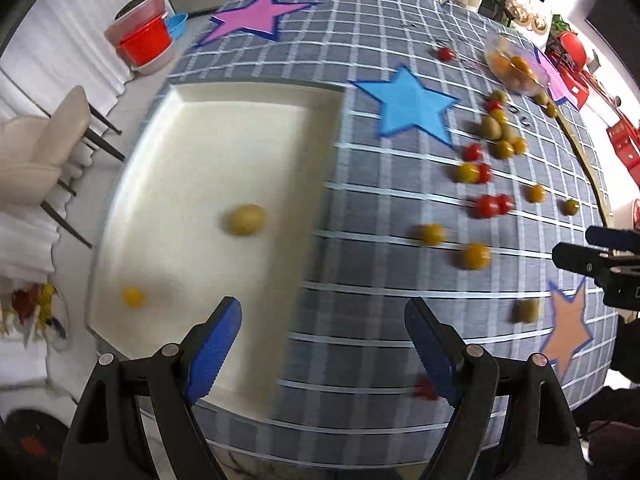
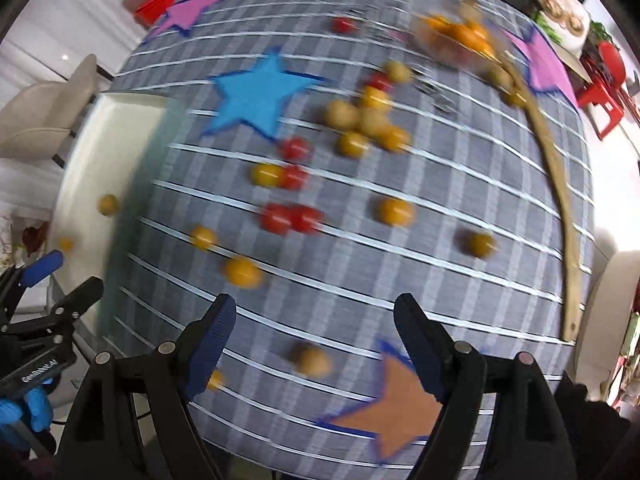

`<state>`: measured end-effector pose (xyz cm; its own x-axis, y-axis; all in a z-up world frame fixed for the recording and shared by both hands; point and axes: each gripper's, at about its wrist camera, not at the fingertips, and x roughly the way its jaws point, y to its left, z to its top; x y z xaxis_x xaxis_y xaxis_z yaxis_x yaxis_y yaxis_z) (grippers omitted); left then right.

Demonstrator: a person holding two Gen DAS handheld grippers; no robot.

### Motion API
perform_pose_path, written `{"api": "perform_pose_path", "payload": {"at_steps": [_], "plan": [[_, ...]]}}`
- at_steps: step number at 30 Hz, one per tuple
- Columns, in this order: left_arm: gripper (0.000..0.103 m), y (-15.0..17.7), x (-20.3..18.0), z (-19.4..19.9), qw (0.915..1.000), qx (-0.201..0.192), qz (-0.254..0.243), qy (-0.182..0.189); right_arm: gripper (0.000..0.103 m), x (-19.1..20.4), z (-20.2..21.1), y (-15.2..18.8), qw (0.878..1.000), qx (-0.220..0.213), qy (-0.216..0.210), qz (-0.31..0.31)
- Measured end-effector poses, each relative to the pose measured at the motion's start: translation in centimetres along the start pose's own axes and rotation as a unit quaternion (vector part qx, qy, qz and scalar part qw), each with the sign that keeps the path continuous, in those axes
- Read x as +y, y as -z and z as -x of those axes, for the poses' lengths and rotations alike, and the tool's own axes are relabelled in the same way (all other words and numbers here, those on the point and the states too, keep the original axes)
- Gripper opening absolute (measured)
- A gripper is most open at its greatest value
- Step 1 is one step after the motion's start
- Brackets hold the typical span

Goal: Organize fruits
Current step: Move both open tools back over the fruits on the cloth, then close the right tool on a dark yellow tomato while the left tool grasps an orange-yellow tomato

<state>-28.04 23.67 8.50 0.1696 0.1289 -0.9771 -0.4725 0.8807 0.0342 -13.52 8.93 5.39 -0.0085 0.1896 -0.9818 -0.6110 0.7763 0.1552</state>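
A white tray (image 1: 192, 120) lies on the checked tablecloth at the left and holds a greenish-yellow fruit (image 1: 246, 220) and a small yellow one (image 1: 133, 297). Several red and yellow cherry tomatoes and small brown fruits are scattered over the cloth (image 1: 490, 205) (image 2: 292, 218). A clear bowl (image 1: 514, 65) of orange fruits stands at the far right. My left gripper (image 1: 322, 340) is open and empty over the tray's near right edge. My right gripper (image 2: 310, 340) is open and empty above the cloth, with a tan fruit (image 2: 312, 360) between its fingers' line of sight.
Paper stars lie on the cloth: blue (image 1: 408, 106), pink (image 1: 256, 16), orange (image 2: 394, 400). A wooden stick (image 2: 560, 200) lies along the right edge. Red tubs (image 1: 146, 42) and a beige chair (image 1: 44, 148) stand left of the table.
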Motion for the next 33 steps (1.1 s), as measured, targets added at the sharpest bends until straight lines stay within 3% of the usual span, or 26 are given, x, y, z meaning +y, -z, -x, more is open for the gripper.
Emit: {"api": "perform_pose_path", "payload": {"at_steps": [6, 11, 17, 22, 25, 29, 33], "plan": [[0.085, 0.4, -6.7, -0.9, 0.9996, 0.000, 0.027, 0.003, 0.084, -6.2, -0.4, 1.8, 1.000, 0.008, 0.014, 0.021], [0.085, 0.1, -9.6, -2.9, 0.9995, 0.006, 0.031, -0.003, 0.084, -10.1, -0.9, 1.7, 1.000, 0.003, 0.014, 0.005], [0.085, -0.7, -10.0, -5.1, 0.9980, 0.010, 0.060, -0.017, 0.084, -12.5, -1.7, 1.1, 1.000, -0.006, 0.016, 0.002], [0.084, -1.1, -10.0, -5.9, 0.9971, 0.011, 0.072, -0.025, 0.083, -12.3, -3.1, -0.4, 0.999, -0.012, 0.029, -0.001], [0.075, -1.4, -10.2, -6.4, 0.9968, 0.015, 0.075, -0.024, 0.078, -12.5, -3.7, -1.1, 0.999, -0.015, 0.029, -0.004], [0.074, -1.8, -9.8, -7.1, 0.9961, 0.021, 0.082, -0.025, 0.065, -12.2, -4.6, -1.8, 1.000, -0.009, 0.024, -0.006], [0.062, -1.9, -10.1, -7.5, 0.9964, 0.019, 0.080, -0.018, 0.064, -12.3, -4.9, -1.7, 1.000, -0.013, 0.024, -0.004]]}}
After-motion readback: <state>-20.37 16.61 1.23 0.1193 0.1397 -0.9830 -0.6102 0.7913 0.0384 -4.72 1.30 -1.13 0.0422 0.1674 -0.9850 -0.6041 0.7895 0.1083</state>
